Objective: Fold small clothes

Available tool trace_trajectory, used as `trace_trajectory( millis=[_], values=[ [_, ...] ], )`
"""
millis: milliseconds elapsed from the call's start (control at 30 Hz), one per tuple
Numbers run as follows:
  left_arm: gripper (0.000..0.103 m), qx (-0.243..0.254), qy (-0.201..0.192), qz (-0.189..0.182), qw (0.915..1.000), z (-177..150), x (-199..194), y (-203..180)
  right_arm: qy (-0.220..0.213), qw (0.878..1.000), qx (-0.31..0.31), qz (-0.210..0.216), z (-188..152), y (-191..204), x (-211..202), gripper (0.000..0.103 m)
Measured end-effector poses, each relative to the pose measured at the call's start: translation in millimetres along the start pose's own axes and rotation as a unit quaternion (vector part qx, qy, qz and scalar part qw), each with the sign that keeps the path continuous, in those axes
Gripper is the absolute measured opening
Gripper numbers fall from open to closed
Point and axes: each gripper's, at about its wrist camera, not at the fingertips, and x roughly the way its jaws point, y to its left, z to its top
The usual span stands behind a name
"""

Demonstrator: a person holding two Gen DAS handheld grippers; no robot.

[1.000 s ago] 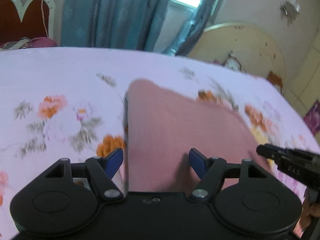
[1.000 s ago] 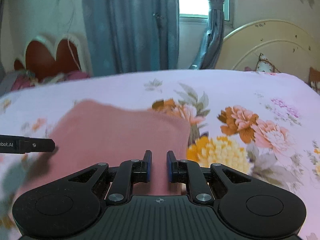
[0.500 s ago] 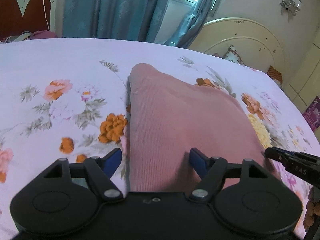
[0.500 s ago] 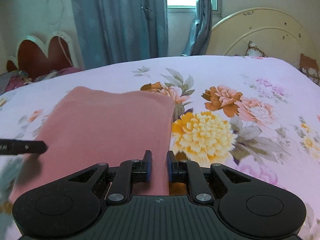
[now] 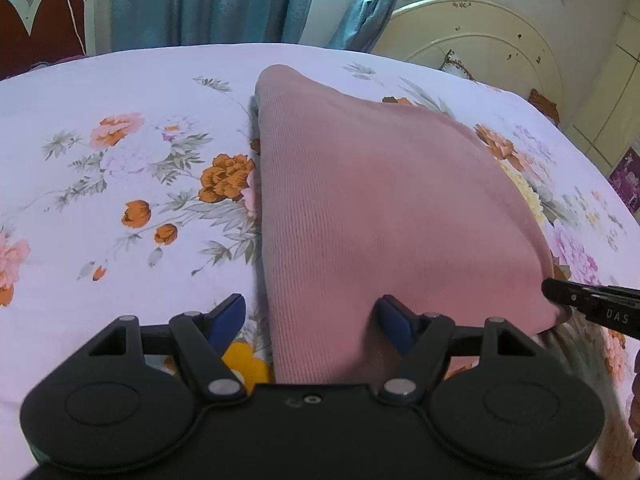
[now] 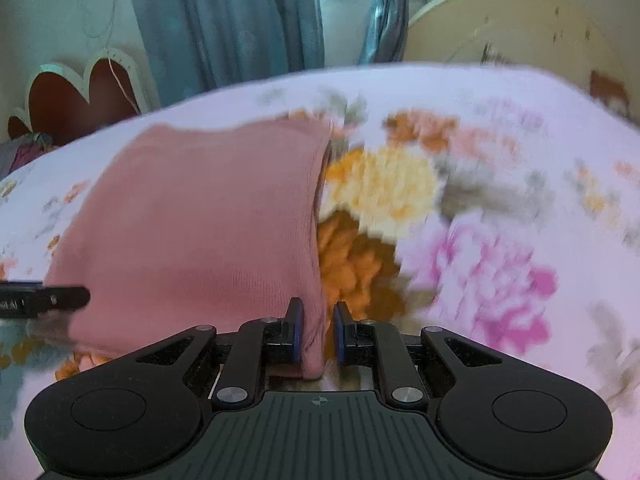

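A pink knitted garment (image 5: pixel 380 200) lies folded flat on a floral bedsheet (image 5: pixel 100 208). My left gripper (image 5: pixel 311 316) is open wide over the garment's near left edge. Its left finger (image 5: pixel 228 314) is over bare sheet and the other is over the cloth, and neither presses on it. My right gripper (image 6: pixel 318 328) is shut on the near right corner of the garment (image 6: pixel 208 220), with a fold of pink cloth between its pads. The left wrist view shows the right gripper's tip (image 5: pixel 558 294) at that corner. The left gripper's tip (image 6: pixel 80 298) shows at the garment's left side.
The bedsheet (image 6: pixel 520 208) spreads wide on both sides of the garment. A cream arched headboard (image 5: pixel 480 52) stands at the far right. Blue curtains (image 5: pixel 208 0) and a window are behind the bed. A red heart-shaped panel (image 5: pixel 44 28) is at the far left.
Both grippers have come lower and closer to the bed, so the garment fills more of each view. The right gripper keeps its hold on the corner, and its view is now blurred.
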Motion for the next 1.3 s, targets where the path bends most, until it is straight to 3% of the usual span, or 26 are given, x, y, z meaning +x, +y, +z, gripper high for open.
trace_trajectory(
  millis=[233, 500, 533, 567, 600, 767, 867, 900, 967, 1033, 1133, 1300],
  values=[
    [0.076, -0.042, -0.01, -0.026, 0.9987, 25.0, -11.0, 7.5, -0.013, 0.999, 0.031, 0.043, 28.8, -6.4, -9.4, 0.014],
    [0.079, -0.066, -0.008, -0.033, 0.9972, 61.3, 17.3, 11.6, -0.01, 0.992, 0.097, 0.076, 66.3, -20.2, 29.4, 0.019],
    [0.079, -0.07, -0.005, -0.034, 0.9969, 63.2, 22.2, 12.5, -0.01, 0.992, 0.104, 0.077, 69.6, -21.8, 35.2, 0.036],
    [0.079, -0.074, -0.001, -0.036, 0.9966, 64.4, 27.1, 13.5, -0.012, 0.991, 0.109, 0.076, 72.4, -22.3, 40.2, 0.061],
    [0.08, -0.079, 0.001, -0.039, 0.9961, 65.0, 31.2, 14.8, -0.015, 0.991, 0.11, 0.077, 74.3, -23.0, 44.0, 0.065],
    [0.082, -0.092, 0.004, -0.062, 0.9938, 67.7, 48.1, 18.8, 0.007, 0.989, 0.108, 0.096, 79.2, -21.8, 73.3, 0.064],
    [0.078, -0.093, 0.005, -0.074, 0.9929, 70.1, 56.1, 17.7, 0.007, 0.989, 0.105, 0.106, 76.9, -18.0, 84.4, 0.057],
    [0.074, -0.092, 0.005, -0.076, 0.9929, 70.6, 57.4, 17.2, 0.009, 0.989, 0.104, 0.105, 77.2, -16.4, 86.4, 0.053],
    [0.063, -0.094, 0.005, -0.083, 0.9921, 71.2, 57.4, 17.3, 0.018, 0.988, 0.103, 0.115, 77.5, -14.0, 89.1, 0.032],
    [0.047, -0.095, 0.0, -0.086, 0.9917, 71.9, 54.2, 16.5, 0.031, 0.985, 0.109, 0.129, 78.0, -13.4, 92.0, 0.023],
    [0.036, -0.079, -0.01, -0.079, 0.9937, 75.3, 45.5, 10.8, 0.027, 0.984, 0.115, 0.135, 80.7, -12.6, 86.6, 0.02],
    [0.031, -0.077, -0.029, -0.092, 0.9923, 85.5, 21.8, 9.3, 0.004, 0.979, 0.13, 0.157, 91.1, -3.5, 65.1, 0.019]
  ],
)
